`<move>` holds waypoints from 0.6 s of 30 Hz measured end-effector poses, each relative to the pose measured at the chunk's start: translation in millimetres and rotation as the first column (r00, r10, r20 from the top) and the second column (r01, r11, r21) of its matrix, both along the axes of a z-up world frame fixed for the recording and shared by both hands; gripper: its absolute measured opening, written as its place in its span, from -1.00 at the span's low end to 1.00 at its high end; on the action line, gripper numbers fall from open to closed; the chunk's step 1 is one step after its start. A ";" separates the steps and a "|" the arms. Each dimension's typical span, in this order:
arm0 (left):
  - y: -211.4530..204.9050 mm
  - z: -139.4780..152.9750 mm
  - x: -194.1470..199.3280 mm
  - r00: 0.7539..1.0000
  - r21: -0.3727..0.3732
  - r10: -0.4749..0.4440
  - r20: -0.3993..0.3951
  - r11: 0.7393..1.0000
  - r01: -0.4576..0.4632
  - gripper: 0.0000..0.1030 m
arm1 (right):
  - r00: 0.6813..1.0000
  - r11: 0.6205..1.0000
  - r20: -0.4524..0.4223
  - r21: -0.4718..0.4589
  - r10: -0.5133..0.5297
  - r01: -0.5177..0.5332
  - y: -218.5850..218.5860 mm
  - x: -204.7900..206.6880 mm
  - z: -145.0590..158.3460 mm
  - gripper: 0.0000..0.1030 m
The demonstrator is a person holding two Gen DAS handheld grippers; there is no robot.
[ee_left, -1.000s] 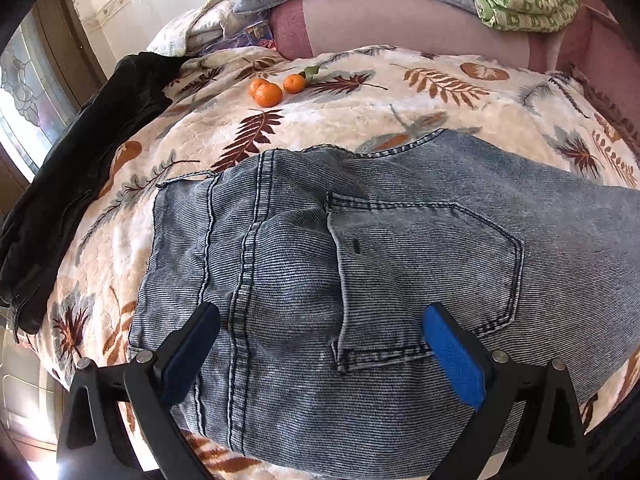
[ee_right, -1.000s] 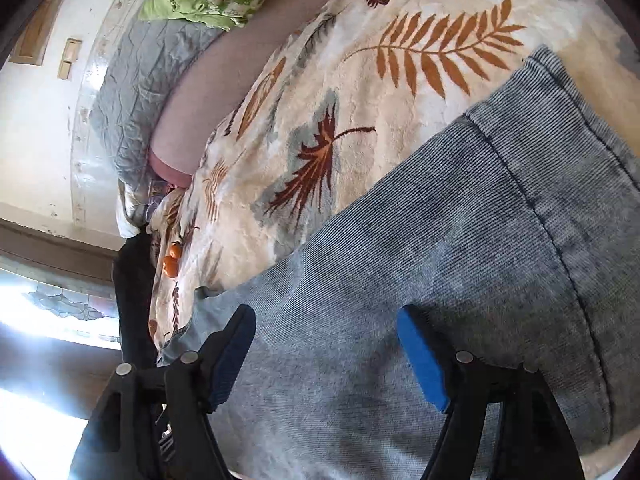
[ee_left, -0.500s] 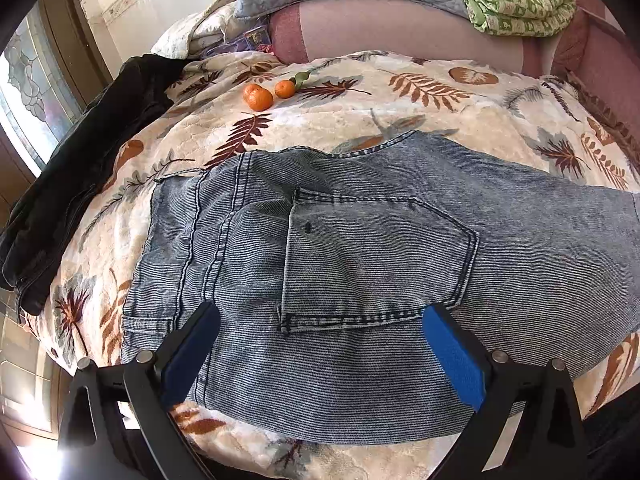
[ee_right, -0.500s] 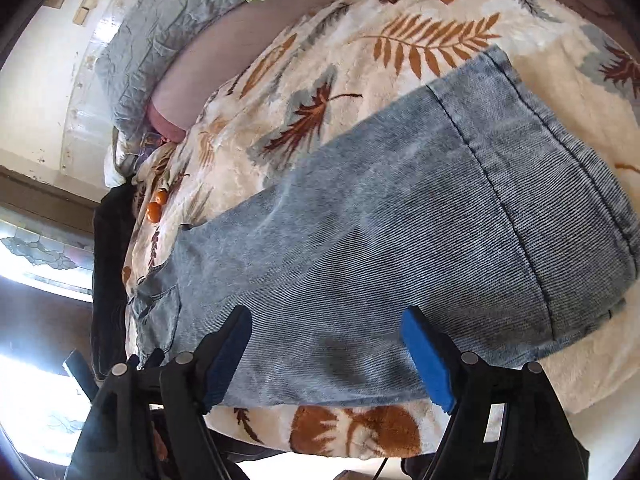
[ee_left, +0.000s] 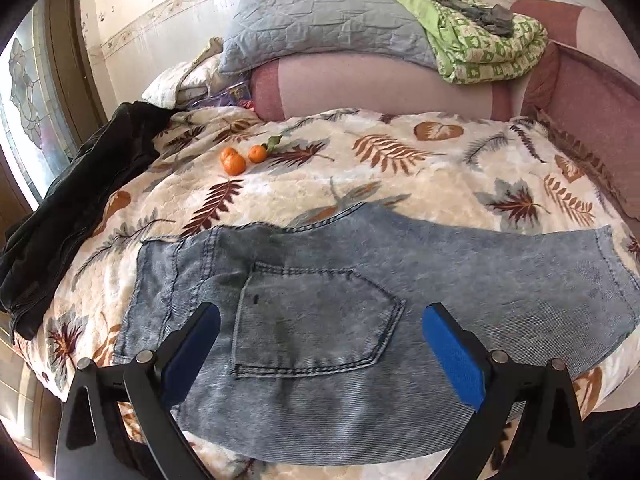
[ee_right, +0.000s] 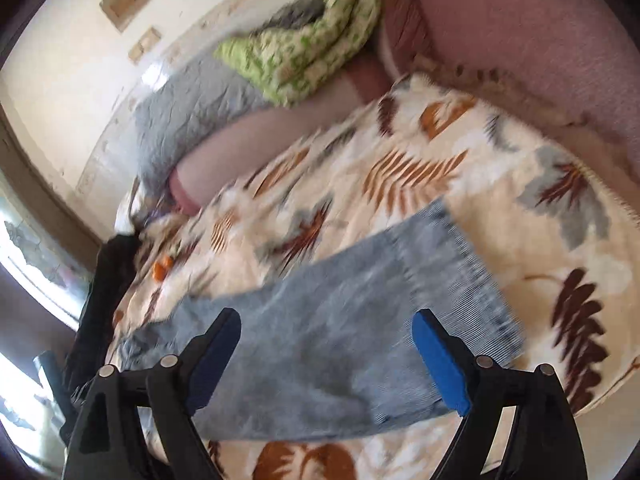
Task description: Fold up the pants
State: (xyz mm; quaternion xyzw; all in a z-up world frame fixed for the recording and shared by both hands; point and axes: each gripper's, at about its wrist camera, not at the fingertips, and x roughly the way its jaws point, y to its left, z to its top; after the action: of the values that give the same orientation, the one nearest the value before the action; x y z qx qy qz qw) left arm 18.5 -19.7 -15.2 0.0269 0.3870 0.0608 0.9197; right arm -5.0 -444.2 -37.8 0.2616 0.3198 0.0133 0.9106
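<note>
The left tool point(ee_left: 320, 344) pointed steeply down over the pants point(ee_left: 360, 320), jaws wide and empty, above the back pocket point(ee_left: 312, 320). The right tool point(ee_right: 326, 344), tilted and rolled, was opening its jaws with nothing between them, above the hem end. The pants lay flat on the leaf-print bed point(ee_left: 400, 184), near three oranges point(ee_left: 240, 160).

My pants point(ee_left: 460, 280): faded blue denim, dark stitching
My blanket point(ee_left: 400, 184): cream, rust and grey leaves
My tong pads point(ee_left: 452, 356): bright blue
Tangerines point(ee_left: 234, 164): orange
Quilt point(ee_left: 488, 52): green-and-white print
Jacket point(ee_left: 80, 184): black
</note>
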 end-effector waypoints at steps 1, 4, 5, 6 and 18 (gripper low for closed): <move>-9.9 1.4 2.7 1.000 0.002 -0.013 0.003 1.000 0.013 0.97 | 0.997 0.997 -0.011 0.021 -0.077 0.078 -17.6 -3.7 -7.9 0.74; -46.3 4.8 13.2 0.997 -0.017 -0.081 0.002 0.997 0.081 0.97 | 0.983 0.924 -0.085 0.334 -0.164 0.184 -65.8 -6.9 -36.0 0.76; -59.7 5.8 17.6 0.995 -0.023 -0.104 0.002 0.994 0.104 0.97 | 0.980 0.904 -0.094 0.378 -0.177 0.200 -73.9 -8.7 -41.4 0.76; -74.0 6.6 22.2 0.992 -0.030 -0.129 -0.002 0.991 0.128 0.97 | 0.975 0.896 -0.111 0.385 -0.194 0.222 -80.0 -10.9 -44.6 0.76; -190.7 -19.9 63.1 0.969 -0.181 -0.236 -0.071 0.958 0.220 0.97 | 0.978 0.829 -0.178 0.528 -0.105 0.185 -90.3 -25.1 -71.8 0.76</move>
State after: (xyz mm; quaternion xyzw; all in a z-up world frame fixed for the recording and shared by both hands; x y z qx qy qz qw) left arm 81.6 -210.4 -35.2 -0.0055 0.4268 -0.0806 0.9007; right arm -30.1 -534.5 -109.6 0.5321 0.3459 0.0153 0.7727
